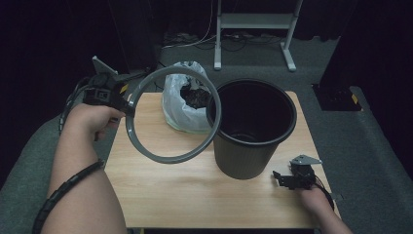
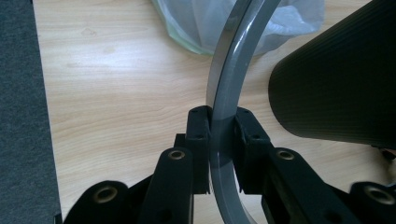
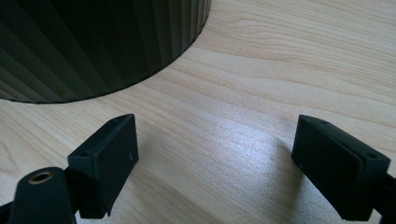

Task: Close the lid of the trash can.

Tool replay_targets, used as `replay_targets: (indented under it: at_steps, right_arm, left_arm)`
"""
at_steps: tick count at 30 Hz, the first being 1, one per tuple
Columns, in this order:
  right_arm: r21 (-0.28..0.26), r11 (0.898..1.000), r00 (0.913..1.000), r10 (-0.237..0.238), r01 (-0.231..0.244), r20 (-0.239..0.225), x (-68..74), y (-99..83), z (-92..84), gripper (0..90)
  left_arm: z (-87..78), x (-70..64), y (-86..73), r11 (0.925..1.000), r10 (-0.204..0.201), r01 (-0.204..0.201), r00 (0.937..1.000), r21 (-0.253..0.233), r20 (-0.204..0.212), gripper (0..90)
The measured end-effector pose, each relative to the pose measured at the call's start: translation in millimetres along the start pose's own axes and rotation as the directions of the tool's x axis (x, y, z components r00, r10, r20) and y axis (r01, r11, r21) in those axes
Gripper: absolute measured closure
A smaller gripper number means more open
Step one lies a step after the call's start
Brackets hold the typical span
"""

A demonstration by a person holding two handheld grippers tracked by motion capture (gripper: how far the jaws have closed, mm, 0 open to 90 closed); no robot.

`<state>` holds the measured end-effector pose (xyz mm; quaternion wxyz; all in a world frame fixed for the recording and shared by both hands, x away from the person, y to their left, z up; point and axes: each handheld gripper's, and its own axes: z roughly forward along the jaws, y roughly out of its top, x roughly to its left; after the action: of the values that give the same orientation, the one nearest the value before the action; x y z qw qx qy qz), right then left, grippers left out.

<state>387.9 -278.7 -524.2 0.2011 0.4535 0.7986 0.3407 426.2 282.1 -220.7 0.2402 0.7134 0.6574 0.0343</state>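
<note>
A large grey plastic ring (image 1: 173, 156) hangs in the air over the table's left half, tilted, its far edge overlapping the bin's rim. My left gripper (image 1: 125, 105) is shut on the ring's left side, and in the left gripper view both black jaws clamp the ring's grey band (image 2: 224, 98). The black ribbed waste bin (image 1: 253, 131) stands upright on the table, open-topped, with its ribbed wall (image 3: 84, 46) close ahead in the right gripper view. My right gripper (image 1: 278, 178) rests low on the table at the front right beside the bin's base, its jaws wide open with bare wood between them.
A crumpled translucent plastic bag (image 1: 182, 100) with dark contents sits at the table's (image 1: 195, 190) back, behind the ring and left of the bin. A white metal stand (image 1: 253, 22) is on the grey floor beyond. Cables trail on the floor at the back.
</note>
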Motion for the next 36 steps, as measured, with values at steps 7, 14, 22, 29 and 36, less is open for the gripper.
replay_targets:
  at_steps: [7,14,22,29,36]
  right_arm:
    - [0.000,1.000,1.0000,0.000,0.000,0.000,0.0,0.0,0.0,14.4]
    - [0.000,1.000,1.0000,0.000,0.000,0.000,0.0,0.0,0.0,14.4]
    - [-0.001,1.000,1.0000,0.000,0.000,0.000,0.0,0.0,0.1,14.4]
    - [0.000,1.000,1.0000,-0.001,0.001,0.000,-0.1,0.1,0.1,14.3]
    - [0.003,1.000,1.0000,-0.004,0.004,-0.008,-0.2,0.8,0.8,14.1]
  left_arm:
    - [2.9,-14.3,9.1,0.9998,0.019,-0.019,0.9998,0.000,0.006,77.7]
    - [5.9,-31.5,18.3,0.9990,0.044,-0.044,0.9990,-0.005,0.011,77.8]
    - [12.0,-51.8,28.0,0.9977,0.068,-0.068,0.9975,0.002,0.018,77.8]
    - [15.4,-66.6,35.1,0.9961,0.088,-0.088,0.9959,0.001,0.018,77.8]
    - [16.1,-76.1,39.1,0.9949,0.101,-0.101,0.9949,-0.005,0.008,77.8]
